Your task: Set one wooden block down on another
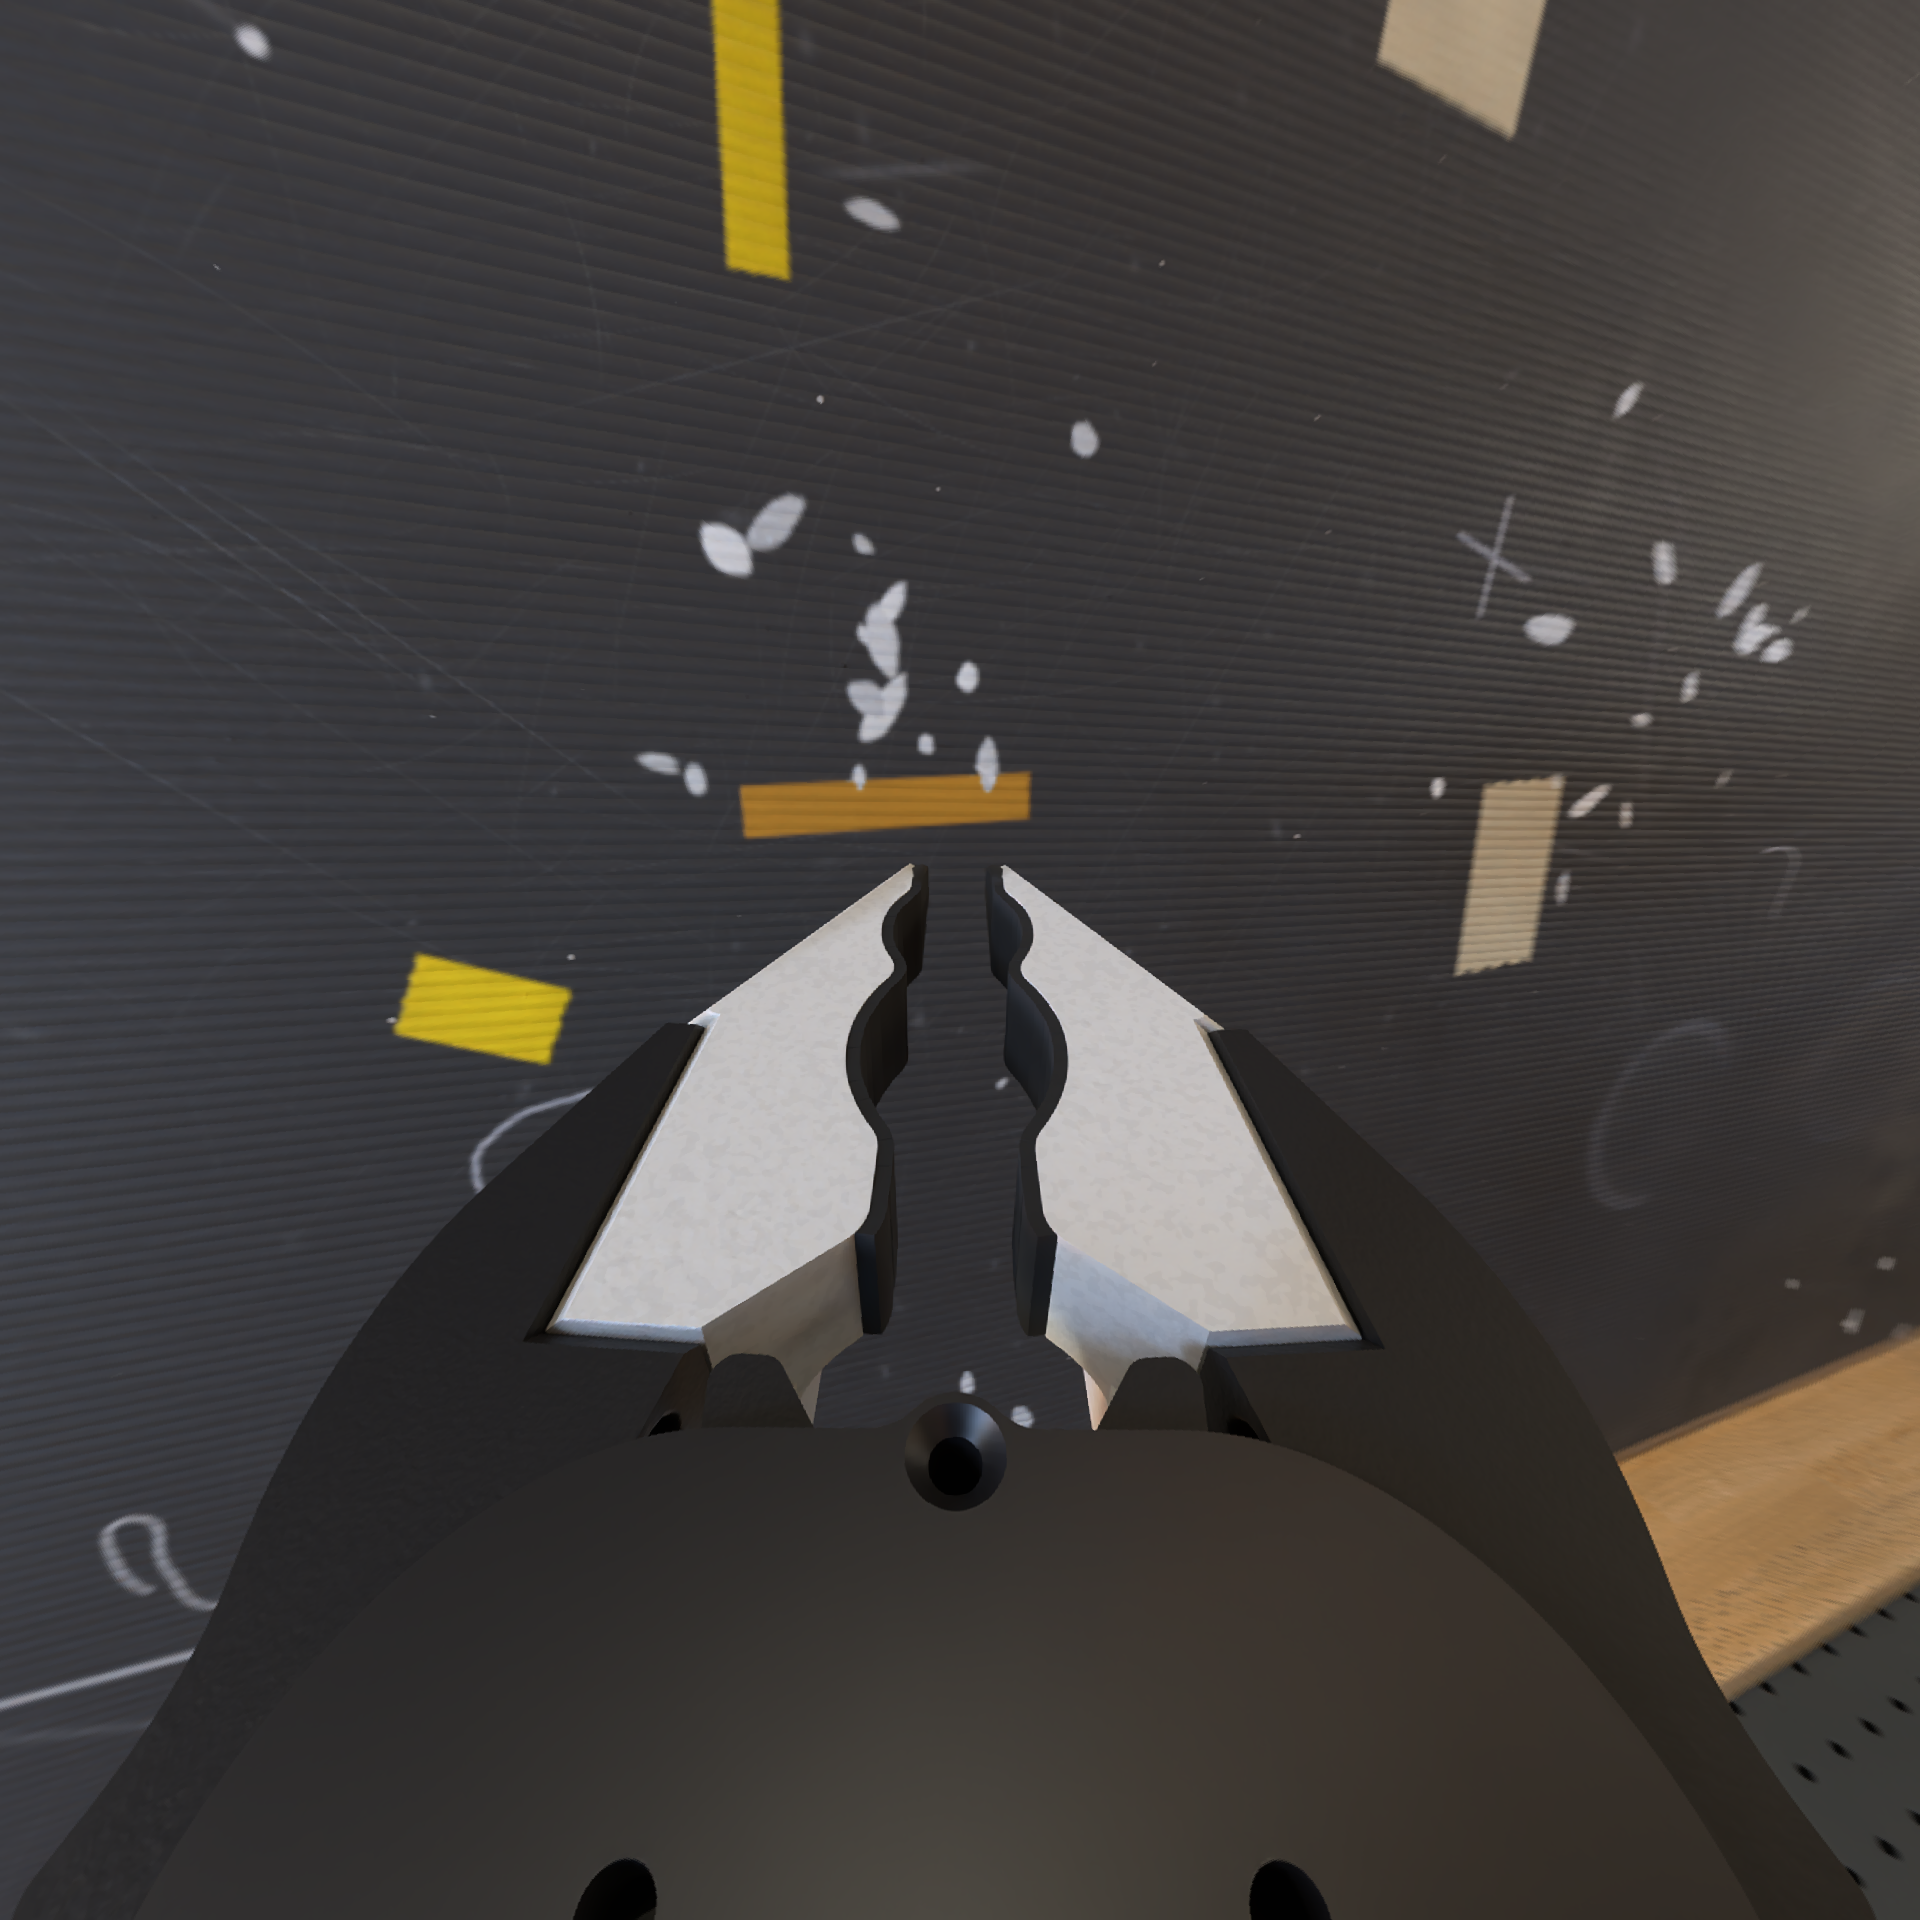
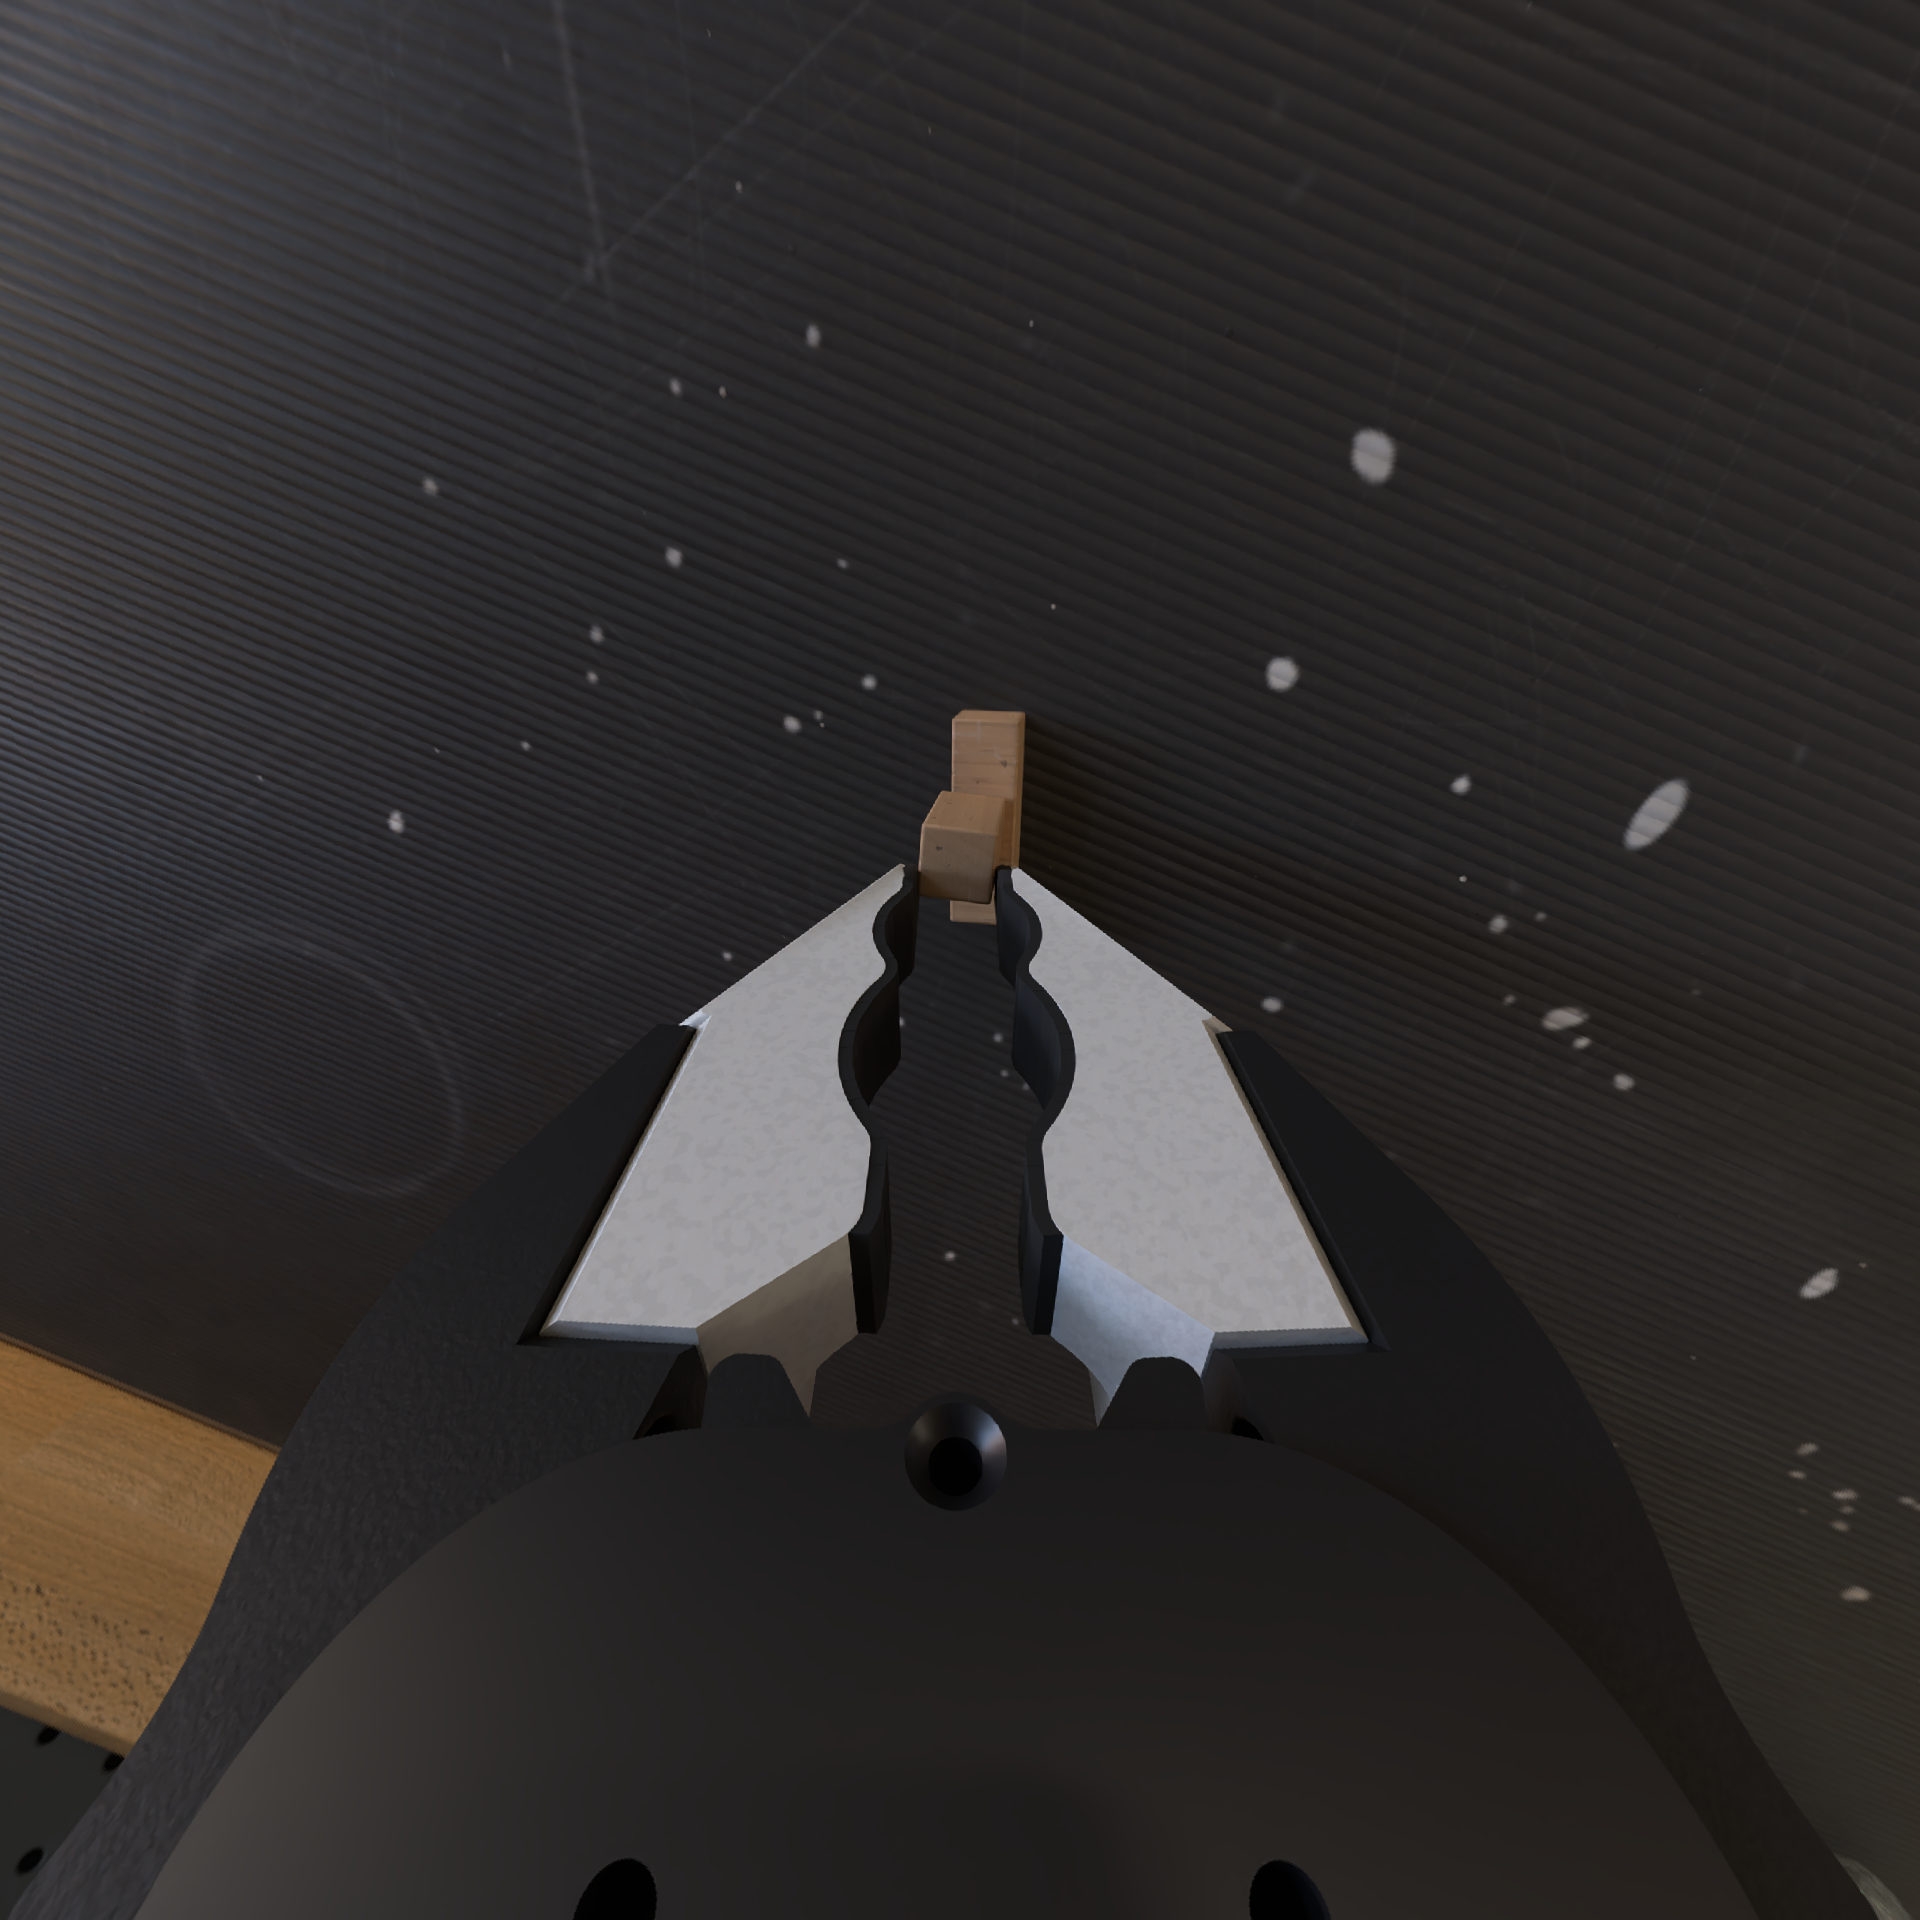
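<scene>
Wooden block [image 2: 961, 844] pinched by right gripper [image 2: 958, 883], left gripper [image 1: 957, 878] empty

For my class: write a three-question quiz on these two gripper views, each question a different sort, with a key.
1. True or false: the right gripper holds a small wooden block at its fingertips.
2. Where does the long wooden block lie relative to the small one? A) beneath and beyond it B) far left C) in the left gripper
3. Fill in: the left gripper holds ____.

Key: 1 true; 2 A; 3 nothing.
</scene>
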